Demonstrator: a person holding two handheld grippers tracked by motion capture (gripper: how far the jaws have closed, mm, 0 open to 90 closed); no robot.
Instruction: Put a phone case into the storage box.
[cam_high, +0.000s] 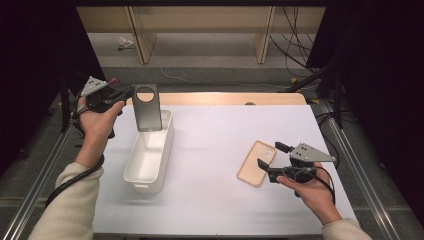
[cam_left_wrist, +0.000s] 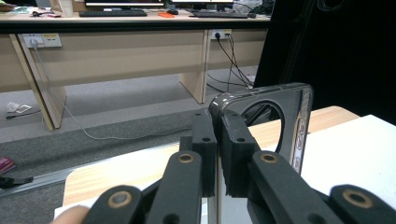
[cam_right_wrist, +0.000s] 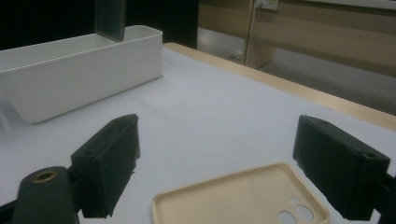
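High view: left tool (cam_high: 127, 93) pinches a dark phone case (cam_high: 148, 108) over the white bin (cam_high: 148, 160); right tool (cam_high: 272, 156) (jaws spread) flanks a beige case (cam_high: 255, 163) on the worktop (cam_high: 210, 145).

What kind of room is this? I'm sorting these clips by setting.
Probably an office or lab set up for recording: wooden desks with a keyboard and monitors, wall sockets with trailing cables, and a white-topped work table edged by metal rails.

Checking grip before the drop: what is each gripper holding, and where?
Left gripper pinches the dark phone case by its top corner. Right gripper holds nothing.
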